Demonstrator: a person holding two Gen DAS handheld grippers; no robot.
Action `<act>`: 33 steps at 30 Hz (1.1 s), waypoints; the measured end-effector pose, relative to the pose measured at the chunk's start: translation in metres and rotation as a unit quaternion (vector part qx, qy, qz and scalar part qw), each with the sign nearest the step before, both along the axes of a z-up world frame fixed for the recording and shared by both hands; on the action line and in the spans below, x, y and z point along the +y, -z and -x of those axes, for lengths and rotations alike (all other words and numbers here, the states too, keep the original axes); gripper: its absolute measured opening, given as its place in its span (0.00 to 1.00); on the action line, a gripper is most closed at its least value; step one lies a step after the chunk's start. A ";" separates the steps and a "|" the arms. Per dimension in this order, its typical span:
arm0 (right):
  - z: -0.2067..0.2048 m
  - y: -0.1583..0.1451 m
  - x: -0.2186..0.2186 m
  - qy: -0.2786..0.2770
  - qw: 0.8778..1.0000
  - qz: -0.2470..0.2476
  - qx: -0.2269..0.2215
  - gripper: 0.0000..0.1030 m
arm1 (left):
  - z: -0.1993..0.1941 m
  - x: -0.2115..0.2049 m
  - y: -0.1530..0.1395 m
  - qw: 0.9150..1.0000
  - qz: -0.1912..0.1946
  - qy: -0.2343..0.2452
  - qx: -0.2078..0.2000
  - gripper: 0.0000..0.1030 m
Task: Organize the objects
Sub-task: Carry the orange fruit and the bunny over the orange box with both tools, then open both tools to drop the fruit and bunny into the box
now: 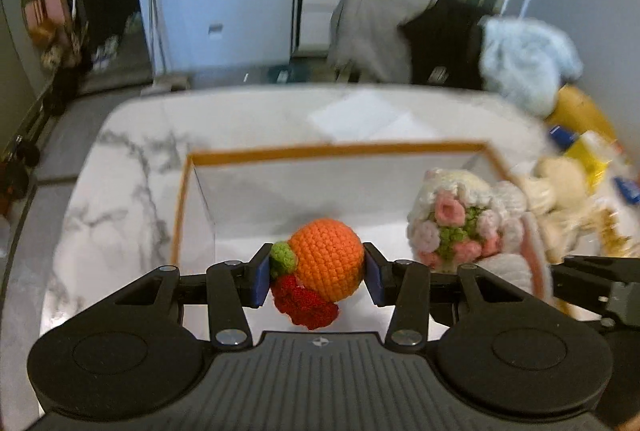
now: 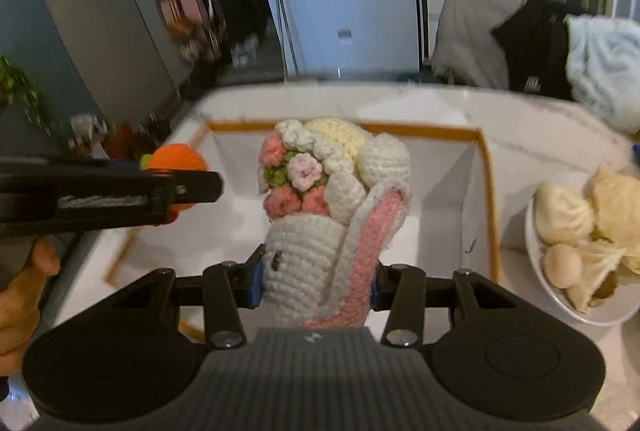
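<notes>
Crochet orange (image 1: 326, 263) clamped in left gripper (image 1: 318, 277) over open box (image 1: 336, 150) on marble counter (image 1: 120, 191); right gripper (image 2: 316, 281) grips crochet bunny (image 2: 320, 231) w/ flowers, also above box.

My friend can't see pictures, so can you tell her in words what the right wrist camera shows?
The right gripper has its jaws closed on a white crocheted bunny with a pink ear and flower crown, above an open white box with an orange rim. At left, the left gripper holds an orange crocheted fruit; at right sits a bowl of dumplings.
</notes>
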State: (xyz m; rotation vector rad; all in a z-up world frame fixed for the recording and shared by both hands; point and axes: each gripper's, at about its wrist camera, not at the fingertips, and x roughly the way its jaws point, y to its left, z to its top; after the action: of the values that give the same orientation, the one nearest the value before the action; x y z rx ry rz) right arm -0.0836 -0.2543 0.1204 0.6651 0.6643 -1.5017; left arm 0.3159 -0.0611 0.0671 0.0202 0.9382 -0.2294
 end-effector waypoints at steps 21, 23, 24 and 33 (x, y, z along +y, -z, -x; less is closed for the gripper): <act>0.024 0.068 -0.064 0.023 0.979 -0.199 0.040 0.47 | -0.060 -0.023 0.092 0.981 -0.065 0.018 0.181 0.52; 0.024 0.069 -0.062 0.028 0.978 -0.203 0.039 0.47 | -0.059 -0.025 0.094 0.981 -0.071 0.020 0.179 0.52; 0.024 0.070 -0.062 0.029 0.977 -0.206 0.039 0.47 | -0.059 -0.025 0.095 0.980 -0.073 0.022 0.182 0.52; 0.027 0.064 -0.072 0.038 0.973 -0.222 0.045 0.63 | -0.058 -0.014 0.090 0.984 -0.020 0.029 0.177 0.72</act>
State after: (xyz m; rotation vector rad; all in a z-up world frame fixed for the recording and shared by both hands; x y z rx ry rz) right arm -0.1107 -0.3260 0.0561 0.9728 1.0714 -1.4715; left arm 0.3738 -0.0754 -0.0230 0.0445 1.2981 -0.2735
